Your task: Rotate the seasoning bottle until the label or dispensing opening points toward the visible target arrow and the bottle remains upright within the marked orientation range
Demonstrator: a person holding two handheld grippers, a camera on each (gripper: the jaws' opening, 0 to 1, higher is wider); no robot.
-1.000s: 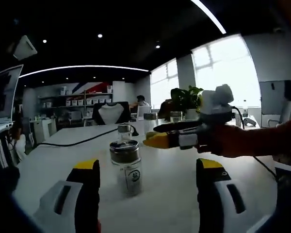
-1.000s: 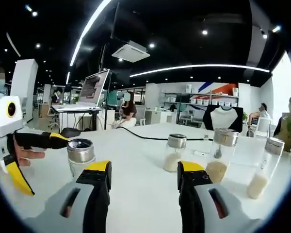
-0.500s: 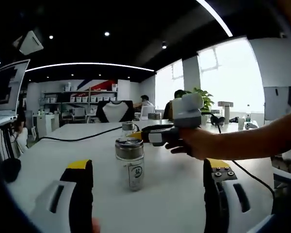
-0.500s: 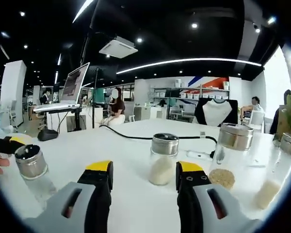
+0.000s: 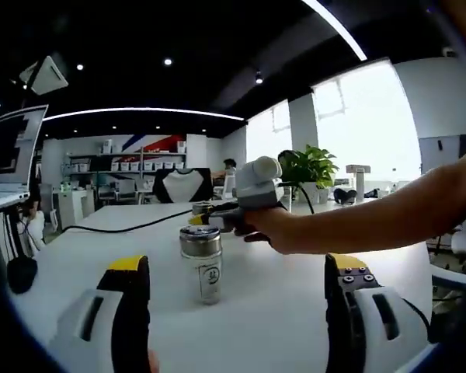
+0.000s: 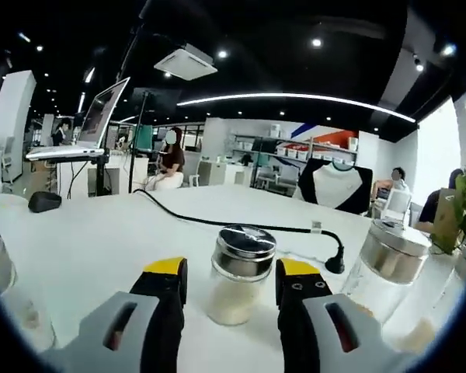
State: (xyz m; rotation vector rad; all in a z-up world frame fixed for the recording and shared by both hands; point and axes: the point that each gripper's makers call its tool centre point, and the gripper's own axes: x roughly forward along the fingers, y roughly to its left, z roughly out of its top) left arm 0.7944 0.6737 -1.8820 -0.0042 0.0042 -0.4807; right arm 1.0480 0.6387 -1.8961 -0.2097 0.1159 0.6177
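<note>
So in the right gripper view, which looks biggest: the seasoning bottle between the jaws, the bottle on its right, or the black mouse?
1. Right-hand bottle and seasoning bottle: look alike in size; nearness makes ranking unsure.
2. Black mouse: smallest, though it lies farther off.

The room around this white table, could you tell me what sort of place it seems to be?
Probably an open-plan office or lab: a raised laptop, shelves of boxes on the far wall, and people seated at desks.
</note>
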